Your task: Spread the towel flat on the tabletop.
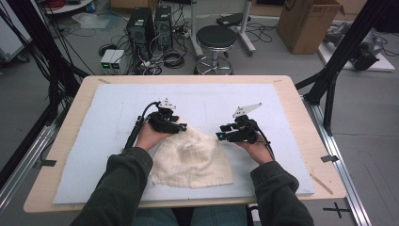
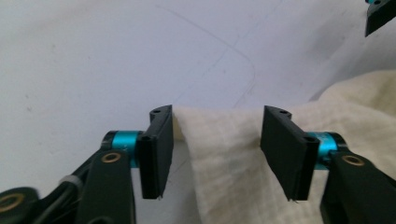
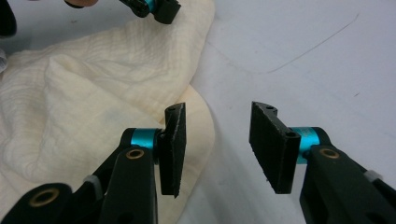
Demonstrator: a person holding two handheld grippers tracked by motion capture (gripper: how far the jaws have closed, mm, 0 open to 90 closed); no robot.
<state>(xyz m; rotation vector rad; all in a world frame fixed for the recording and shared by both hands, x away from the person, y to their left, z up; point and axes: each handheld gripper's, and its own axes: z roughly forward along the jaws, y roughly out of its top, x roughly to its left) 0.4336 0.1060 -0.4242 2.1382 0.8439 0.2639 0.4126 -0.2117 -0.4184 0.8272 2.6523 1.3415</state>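
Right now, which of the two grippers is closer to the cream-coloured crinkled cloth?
Left. The left gripper has the cream-coloured crinkled cloth edge between its open jaws. The right gripper sits at the cloth's edge, open mostly over bare mat.

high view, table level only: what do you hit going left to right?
Bare mat → left claw → cream cloth → right claw → wooden table edge. Both claws are open at the cloth's far edge.
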